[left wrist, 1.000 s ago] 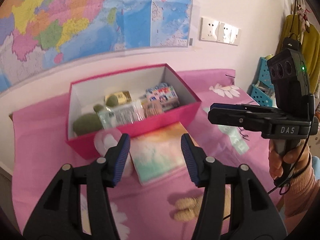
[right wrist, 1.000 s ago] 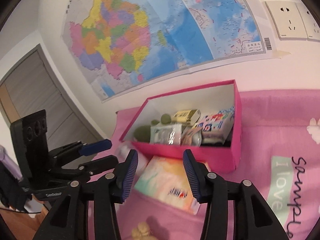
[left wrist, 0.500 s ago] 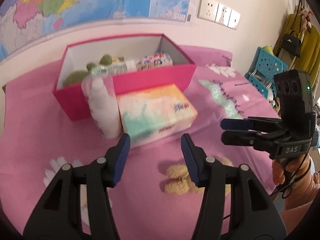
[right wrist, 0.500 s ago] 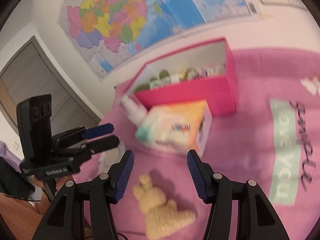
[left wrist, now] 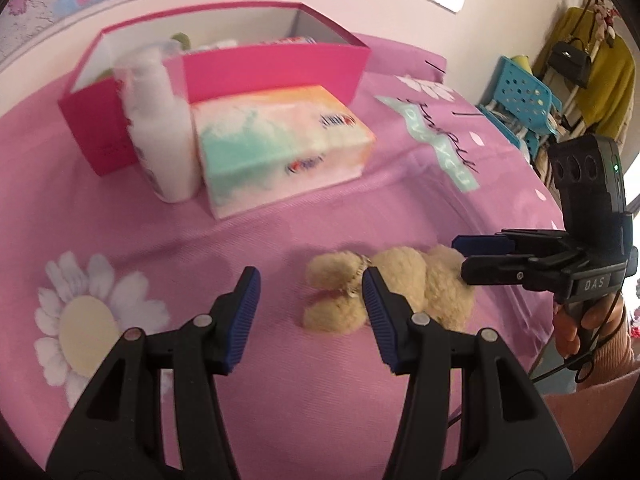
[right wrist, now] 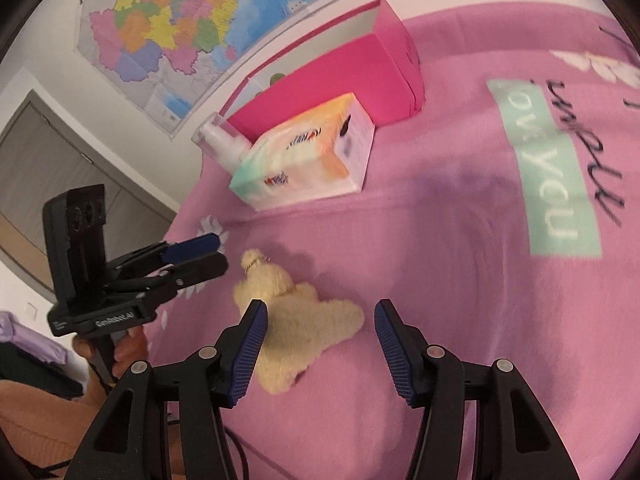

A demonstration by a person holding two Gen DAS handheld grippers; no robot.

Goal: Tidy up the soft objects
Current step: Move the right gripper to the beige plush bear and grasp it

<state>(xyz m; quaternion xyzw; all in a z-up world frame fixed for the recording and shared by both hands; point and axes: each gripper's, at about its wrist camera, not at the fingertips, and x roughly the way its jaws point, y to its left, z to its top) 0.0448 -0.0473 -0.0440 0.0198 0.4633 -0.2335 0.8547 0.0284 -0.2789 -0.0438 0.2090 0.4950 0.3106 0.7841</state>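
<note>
Plush bear (left wrist: 384, 284) on pink cloth (left wrist: 280, 232); tissue box (left wrist: 280, 140), seemingly bottle (left wrist: 160, 128), fronting box (left wrist: 276, 68)

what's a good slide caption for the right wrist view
Open right tongs poised over a beige plush bear on the pink bedspread.

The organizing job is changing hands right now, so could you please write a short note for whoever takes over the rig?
Left gripper: open, empty, above the pink cloth just left of the plush bear.
Right gripper: open, jaws just widened, around the bear's lower half, pads not pressing.
Bear: lies on the cloth, not yet gripped.
Tissue pack and white bottle: standing outside, against the pink box front wall.
Done: some items already in the box.
Left: likely grasp the bear and box it, then perhaps the tissue pack.
</note>
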